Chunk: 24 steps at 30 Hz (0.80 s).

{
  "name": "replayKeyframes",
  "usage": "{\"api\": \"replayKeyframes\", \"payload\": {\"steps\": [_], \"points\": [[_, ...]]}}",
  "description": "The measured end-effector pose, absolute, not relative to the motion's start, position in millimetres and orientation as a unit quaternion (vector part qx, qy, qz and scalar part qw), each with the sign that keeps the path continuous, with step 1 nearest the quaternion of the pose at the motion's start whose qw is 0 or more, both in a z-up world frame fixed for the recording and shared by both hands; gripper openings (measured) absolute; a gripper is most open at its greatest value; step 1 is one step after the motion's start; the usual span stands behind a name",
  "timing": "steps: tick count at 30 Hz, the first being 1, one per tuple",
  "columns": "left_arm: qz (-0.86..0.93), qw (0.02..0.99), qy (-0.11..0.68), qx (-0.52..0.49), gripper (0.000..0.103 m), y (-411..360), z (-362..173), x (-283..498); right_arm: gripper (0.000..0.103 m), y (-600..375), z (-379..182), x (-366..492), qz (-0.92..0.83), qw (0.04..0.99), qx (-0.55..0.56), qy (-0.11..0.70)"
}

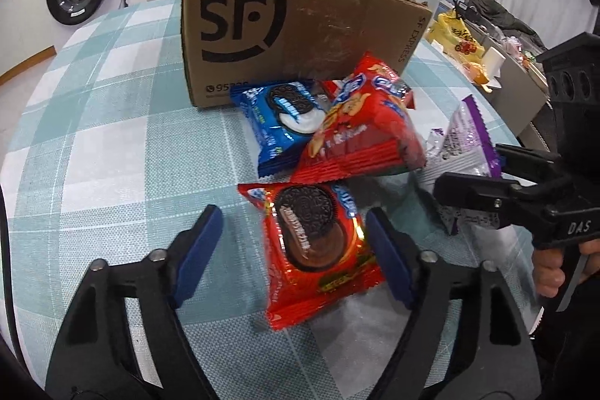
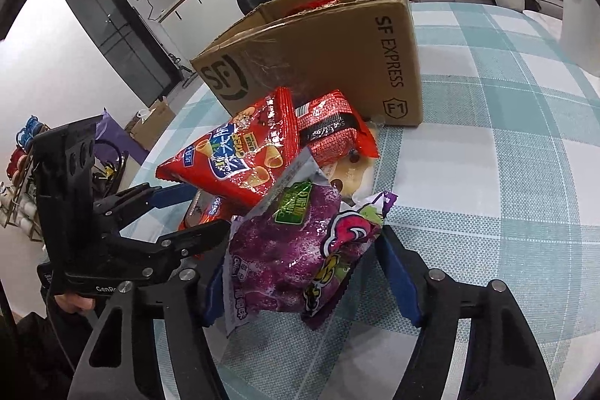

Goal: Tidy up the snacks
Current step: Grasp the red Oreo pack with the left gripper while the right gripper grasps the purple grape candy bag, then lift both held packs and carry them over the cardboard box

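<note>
Beyond both jaws the cardboard box (image 1: 300,36) stands open-topped on the checked table (image 1: 112,137). The right gripper (image 2: 303,272) is half open around the purple packet (image 2: 296,250), both pads touching its edges. The left gripper (image 1: 296,250) is half open; its right pad touches the red cookie packet (image 1: 318,250), with bare cloth left of it.
</note>
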<state>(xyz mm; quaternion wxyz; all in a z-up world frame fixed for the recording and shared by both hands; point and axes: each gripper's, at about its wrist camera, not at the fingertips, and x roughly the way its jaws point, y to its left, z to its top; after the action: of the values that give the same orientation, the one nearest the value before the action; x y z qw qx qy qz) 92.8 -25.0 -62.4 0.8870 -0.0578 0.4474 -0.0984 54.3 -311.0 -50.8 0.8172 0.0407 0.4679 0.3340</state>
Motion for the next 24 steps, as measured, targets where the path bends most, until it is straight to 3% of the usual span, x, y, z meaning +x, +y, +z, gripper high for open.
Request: {"api": "replayKeyframes", "payload": {"steps": [3, 6, 11, 24], "points": [[-0.111, 0.885, 0.448, -0.060, 0.049, -27.6, -61.8, 91.1, 0.067, -309.1, -49.4, 52.9, 0.339, 0.816, 0.033, 0.467], [-0.114, 0.885, 0.448, -0.059, 0.044, -29.3, -60.2, 89.9, 0.064, -307.5, -48.4, 51.0, 0.339, 0.817, 0.027, 0.465], [-0.120, 0.887, 0.443, -0.057, 0.044, -29.3, -55.7, 88.8, 0.057, -306.6, -45.7, 47.1, 0.343, 0.823, 0.020, 0.451], [-0.121, 0.899, 0.414, -0.069, 0.044, -18.7, -28.5, 77.3, 0.056, -319.2, -29.8, 44.9, 0.348, 0.840, 0.044, 0.415]]}}
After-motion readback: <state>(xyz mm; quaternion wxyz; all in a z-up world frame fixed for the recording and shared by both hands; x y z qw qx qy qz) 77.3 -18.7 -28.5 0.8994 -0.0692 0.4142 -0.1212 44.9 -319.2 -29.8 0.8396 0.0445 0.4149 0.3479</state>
